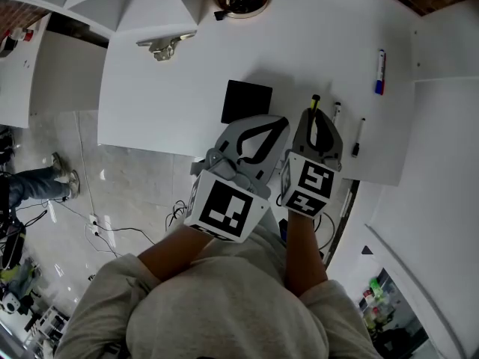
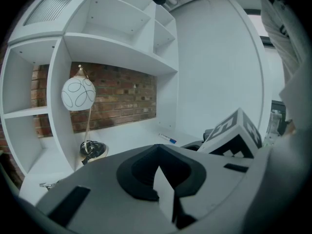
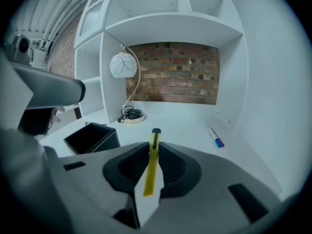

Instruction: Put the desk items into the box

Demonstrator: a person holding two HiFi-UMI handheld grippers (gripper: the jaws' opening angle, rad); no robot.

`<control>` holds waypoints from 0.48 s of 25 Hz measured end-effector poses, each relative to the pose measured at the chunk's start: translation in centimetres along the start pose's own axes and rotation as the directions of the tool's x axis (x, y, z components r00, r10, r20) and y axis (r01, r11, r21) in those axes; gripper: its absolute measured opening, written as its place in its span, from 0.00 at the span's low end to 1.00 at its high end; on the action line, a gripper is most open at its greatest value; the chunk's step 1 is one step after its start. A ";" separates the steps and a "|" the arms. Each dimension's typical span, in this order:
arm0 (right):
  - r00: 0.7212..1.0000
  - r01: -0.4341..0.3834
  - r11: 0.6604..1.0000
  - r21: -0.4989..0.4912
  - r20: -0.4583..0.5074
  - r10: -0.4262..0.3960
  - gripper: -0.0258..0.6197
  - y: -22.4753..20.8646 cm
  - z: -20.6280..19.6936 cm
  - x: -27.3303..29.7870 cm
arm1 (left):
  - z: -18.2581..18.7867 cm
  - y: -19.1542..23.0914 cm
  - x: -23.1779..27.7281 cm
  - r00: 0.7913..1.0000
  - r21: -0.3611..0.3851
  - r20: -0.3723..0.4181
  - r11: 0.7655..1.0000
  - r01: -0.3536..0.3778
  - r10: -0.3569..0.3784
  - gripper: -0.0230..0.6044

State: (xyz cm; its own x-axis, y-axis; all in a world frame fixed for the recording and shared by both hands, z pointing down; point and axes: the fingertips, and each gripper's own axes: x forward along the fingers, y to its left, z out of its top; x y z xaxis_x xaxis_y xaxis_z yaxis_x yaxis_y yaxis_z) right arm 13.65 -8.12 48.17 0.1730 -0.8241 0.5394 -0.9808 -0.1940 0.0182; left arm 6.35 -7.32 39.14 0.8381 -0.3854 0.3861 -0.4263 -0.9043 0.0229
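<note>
The yellow utility knife (image 3: 152, 164) is clamped between the jaws of the right gripper (image 1: 316, 122), lying lengthwise along them with its black tip poking out ahead. That hold would let it slide nose-first into a container. It is carried clear of the white desk (image 1: 299, 43), just right of the open black box (image 3: 96, 143), which stands near the desk's front edge and looks empty from here. The left gripper (image 2: 157, 155) hangs beside it with its jaws together on nothing. It sits close over the box, perhaps ready to steady it, though it is not touching it. A blue marker (image 1: 380, 72) lies well off to the right near the side wall, and two dark pens (image 1: 336, 111) rest by the desk's front edge, just beyond the right gripper. All three seem to be waiting their turn. A globe-shaded lamp (image 3: 123, 65) stands at the back against the brick wall, too big for the box and likely no part of the job. The knife looks like the first item on its way in, needing only a short carry leftward over the box's mouth.
</note>
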 end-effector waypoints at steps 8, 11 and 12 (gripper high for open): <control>0.987 0.035 0.999 -0.017 0.157 -0.032 0.15 0.1 3.6 -2.6 | 1.0 0.5 -0.8 0.999 0.003 0.029 1.000 -0.017 0.017 0.05; 0.982 0.030 0.999 -0.029 0.186 -0.024 0.15 0.5 4.5 -3.3 | 1.6 0.6 -1.1 0.999 0.007 0.040 1.000 -0.021 0.021 0.05; 0.980 0.030 0.999 -0.030 0.196 -0.023 0.15 0.6 4.8 -3.5 | 1.8 0.6 -1.3 0.999 0.009 0.045 1.000 -0.022 0.022 0.05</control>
State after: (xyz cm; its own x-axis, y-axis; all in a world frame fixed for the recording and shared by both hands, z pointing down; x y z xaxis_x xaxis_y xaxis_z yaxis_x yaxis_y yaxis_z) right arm 12.90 -7.91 42.27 0.2098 -0.9075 0.3638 -0.9776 -0.2020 0.0597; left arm 5.63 -7.71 37.04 0.8430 -0.4127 0.3450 -0.4416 -0.8972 0.0056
